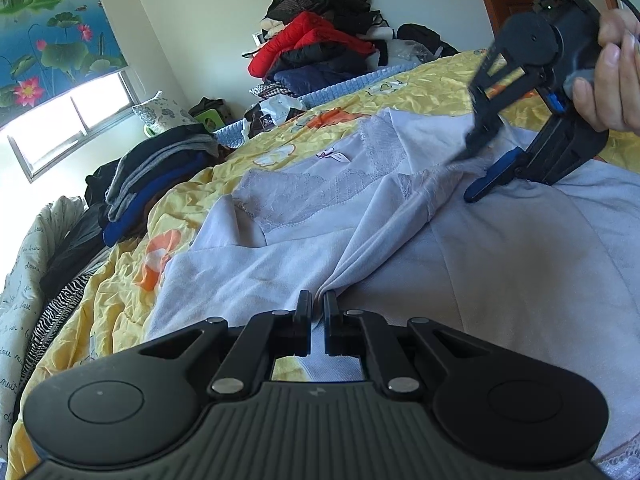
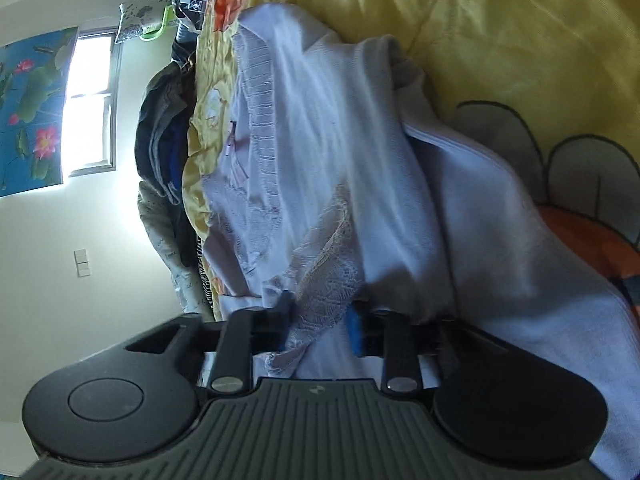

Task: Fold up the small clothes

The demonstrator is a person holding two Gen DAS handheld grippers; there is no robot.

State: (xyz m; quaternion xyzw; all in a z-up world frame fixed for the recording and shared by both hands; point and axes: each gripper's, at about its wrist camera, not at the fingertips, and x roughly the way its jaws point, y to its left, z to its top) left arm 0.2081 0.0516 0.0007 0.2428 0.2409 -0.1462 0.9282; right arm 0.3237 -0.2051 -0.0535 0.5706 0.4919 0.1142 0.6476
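On the yellow bedspread (image 1: 436, 88), the left gripper (image 1: 318, 308) is pinching the pale garment (image 1: 304, 240) tight; the right gripper (image 2: 320, 320) is gaping around its lace edge (image 2: 324, 304).

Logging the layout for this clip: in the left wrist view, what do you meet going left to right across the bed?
Folded dark clothes stack → lavender garment, pinched by the left gripper → right gripper → the hand holding it.
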